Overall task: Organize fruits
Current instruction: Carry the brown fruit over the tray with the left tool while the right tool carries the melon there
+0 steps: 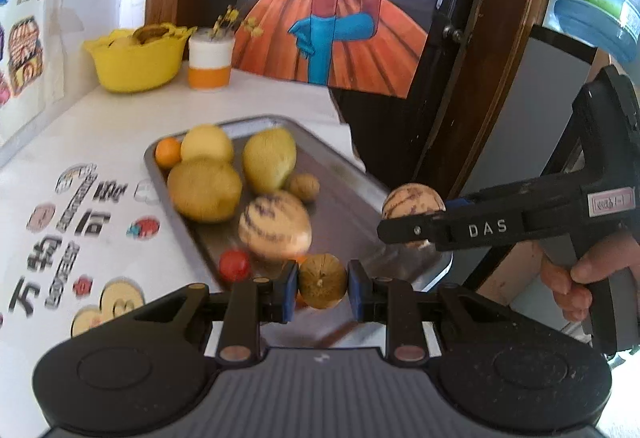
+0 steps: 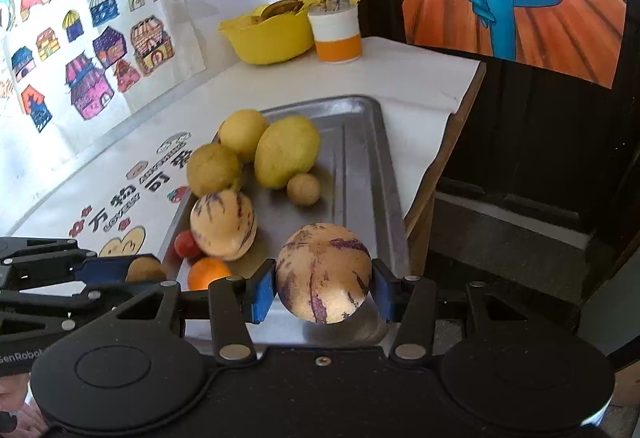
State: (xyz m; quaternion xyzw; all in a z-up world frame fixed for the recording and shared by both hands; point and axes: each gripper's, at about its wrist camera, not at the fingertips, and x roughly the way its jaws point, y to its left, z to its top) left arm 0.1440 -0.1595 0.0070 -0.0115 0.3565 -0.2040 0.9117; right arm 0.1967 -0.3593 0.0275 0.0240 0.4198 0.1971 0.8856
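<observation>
Right claw (image 2: 324, 284) pinching a striped pepino melon (image 2: 323, 272) between both blue pads, held above the near right part of the steel tray (image 2: 360, 166); bare tray floor directly beneath and ahead, so judged a plain lowering away from set-down. Melon's long axis roughly across the pads. Left claw (image 1: 322, 288) clamped on a small tan round fruit (image 1: 322, 281), low over the tray's near end, just beside a red cherry tomato (image 1: 235, 265) and close to a second pepino melon (image 1: 275, 225). Right claw seen from the left wrist view reaching in level from the right, a hand (image 1: 576, 278) wrapped on its grip. Farther along the tray: yellow-green fruits and a small orange, clustered on the left side. Tray resting on the paper-covered tabletop (image 2: 400, 70).
</observation>
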